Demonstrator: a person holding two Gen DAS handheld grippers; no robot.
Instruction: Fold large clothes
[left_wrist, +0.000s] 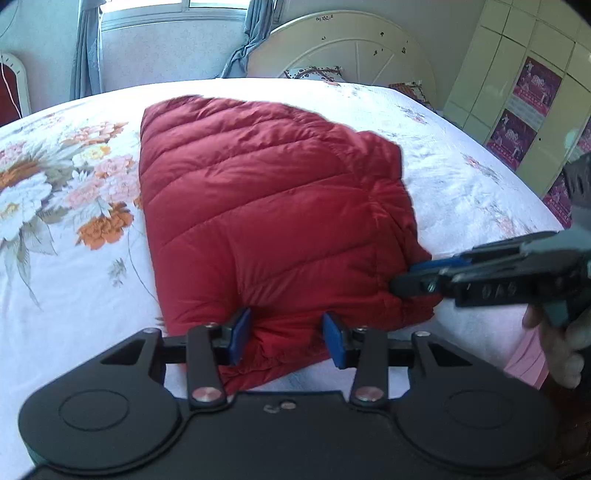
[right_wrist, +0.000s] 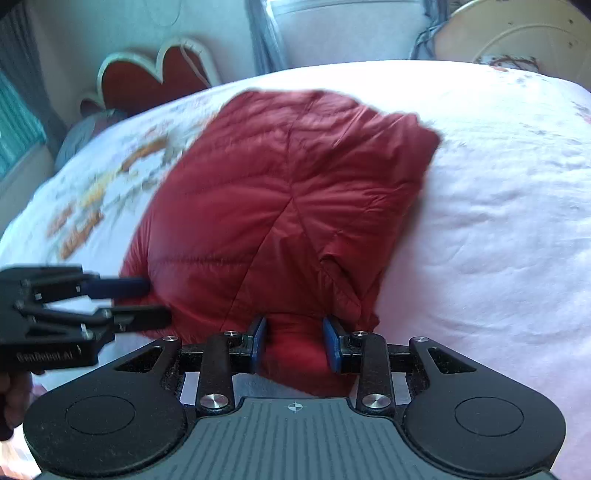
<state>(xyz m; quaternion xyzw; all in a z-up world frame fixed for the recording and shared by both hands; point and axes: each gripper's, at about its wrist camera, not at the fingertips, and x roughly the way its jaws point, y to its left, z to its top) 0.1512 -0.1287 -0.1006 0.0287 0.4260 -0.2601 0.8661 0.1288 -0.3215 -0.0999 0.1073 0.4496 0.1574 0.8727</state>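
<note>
Left gripper (left_wrist: 287, 339) at near edge of red quilted jacket (left_wrist: 273, 206); blue pads (left_wrist: 239, 338) stand apart with a bulge of the jacket's hem between them, fabric touching both inner faces, not squeezed flat. Right gripper (right_wrist: 294, 343) likewise spread, blue pads (right_wrist: 332, 345) on either side of a puffed fold of the same jacket (right_wrist: 280, 199), at its near right corner. In the left wrist view the right gripper (left_wrist: 413, 277) enters from the right, fingertips against the jacket's side edge. In the right wrist view the left gripper (right_wrist: 155, 301) comes in from the left, fingers parted, tips at the jacket's left edge.

Jacket lies folded in a compact block on floral bedspread (left_wrist: 74, 192), roughly mid-bed. Beyond: cream headboard (left_wrist: 343, 48), grey-blue curtains (left_wrist: 86, 48), wardrobe (left_wrist: 517, 74) with pink posters. Heart-shaped red chair back (right_wrist: 155, 74) beside bed.
</note>
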